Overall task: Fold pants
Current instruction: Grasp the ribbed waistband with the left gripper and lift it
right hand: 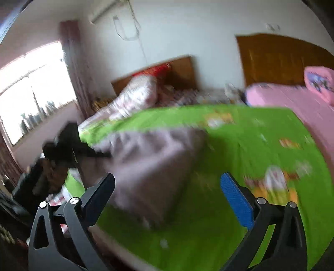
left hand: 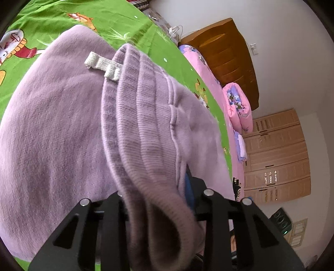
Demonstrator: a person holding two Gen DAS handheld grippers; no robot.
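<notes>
The lilac knitted pants [left hand: 62, 135] lie on a green cartoon-print bedsheet [left hand: 117, 18]. My left gripper [left hand: 158, 200] is shut on the ribbed waistband [left hand: 133, 108], which drapes over its fingers; a white drawstring end [left hand: 102, 64] lies on the cloth. In the blurred right wrist view the pants [right hand: 146, 158] lie bunched on the sheet [right hand: 240, 146]. My right gripper [right hand: 167, 187] is open and empty, above the sheet just in front of the pants. The left gripper [right hand: 68, 146] shows as a dark shape at the pants' left edge.
A pink quilt and pillow [left hand: 238, 106] lie at the bed's far side by a wooden headboard [left hand: 227, 56]. A wardrobe [left hand: 275, 154] stands by the wall. A second bed with bedding [right hand: 137, 95] and a bright window [right hand: 31, 87] lie beyond.
</notes>
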